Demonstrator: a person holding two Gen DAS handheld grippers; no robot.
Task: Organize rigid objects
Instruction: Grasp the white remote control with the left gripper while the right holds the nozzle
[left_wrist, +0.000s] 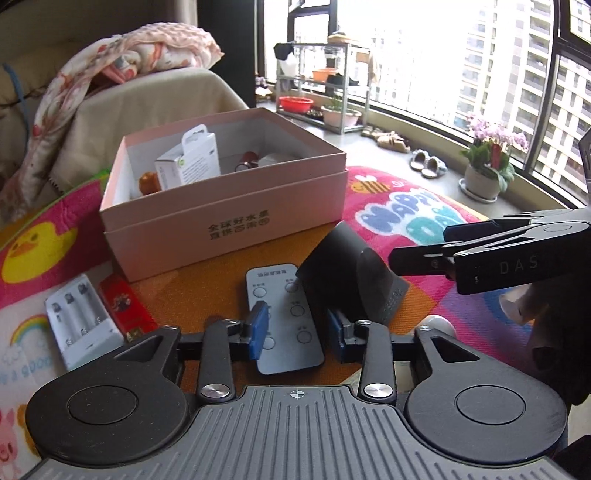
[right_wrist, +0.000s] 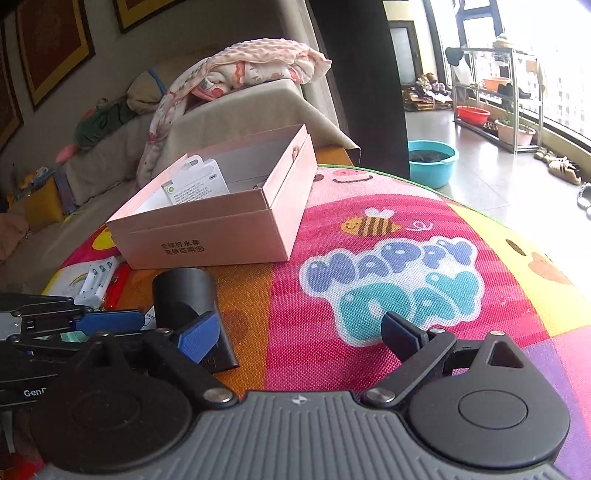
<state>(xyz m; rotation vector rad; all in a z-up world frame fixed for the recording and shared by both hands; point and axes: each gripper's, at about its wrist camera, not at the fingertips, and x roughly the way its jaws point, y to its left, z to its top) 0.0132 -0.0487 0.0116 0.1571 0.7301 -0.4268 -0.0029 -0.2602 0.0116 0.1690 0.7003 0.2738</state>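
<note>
Currently, left gripper (left_wrist: 298, 329) jaws standing parted astride the grey remote (left_wrist: 284, 317) at lower centre, right gripper (right_wrist: 301, 335) gaping wide beside the black nozzle (right_wrist: 192, 314); pink box (left_wrist: 221, 236) waiting upper left, likely needing a closing pinch next.

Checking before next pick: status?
Left gripper open over grey remote. Right gripper open, empty. Black nozzle crowds remote's right side. Pink box unobstructed.

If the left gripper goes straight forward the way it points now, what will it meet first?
Probably the grey remote control, lying on the mat right between and ahead of the left gripper; the black nozzle sits just to its right.
</note>
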